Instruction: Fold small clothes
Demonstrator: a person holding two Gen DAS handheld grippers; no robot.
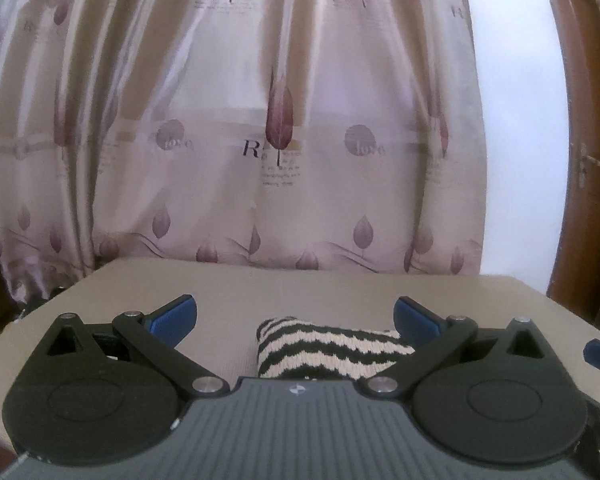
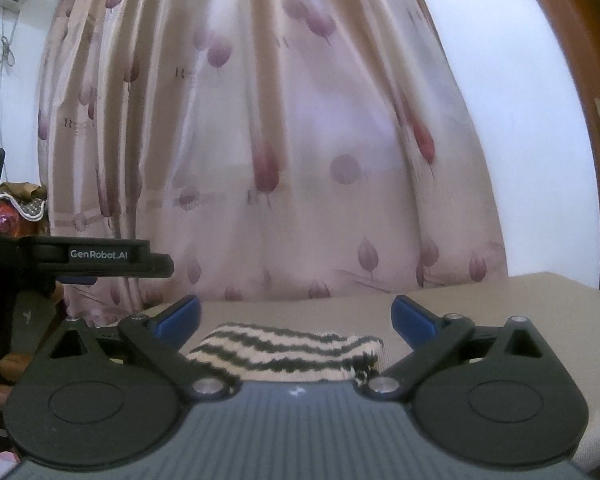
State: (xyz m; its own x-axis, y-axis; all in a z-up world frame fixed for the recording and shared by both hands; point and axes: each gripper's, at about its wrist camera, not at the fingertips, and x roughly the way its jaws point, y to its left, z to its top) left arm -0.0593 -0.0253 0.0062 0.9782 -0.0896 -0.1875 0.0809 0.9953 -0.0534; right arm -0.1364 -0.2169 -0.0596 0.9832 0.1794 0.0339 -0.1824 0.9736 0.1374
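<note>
- Tabletop [image 1: 340,292]: beige, bare ahead of and beside the garment; far edge meets the curtain [image 1: 236,120], right edge near a brown door [image 1: 580,140].
- Striped knit garment [image 1: 332,350]: black and cream, bunched flat on the tabletop, just ahead of both tools.
- Left tool [image 1: 296,314]: fingers spread wide, gripping nothing; garment lies toward its right finger [image 1: 416,316], near end hidden under the tool body.
- Right tool [image 2: 296,314]: fingers spread, empty; garment [image 2: 284,354] spans between them, near edge cut off by the body.
- Left tool's side [image 2: 100,258] visible at left of the right view.
</note>
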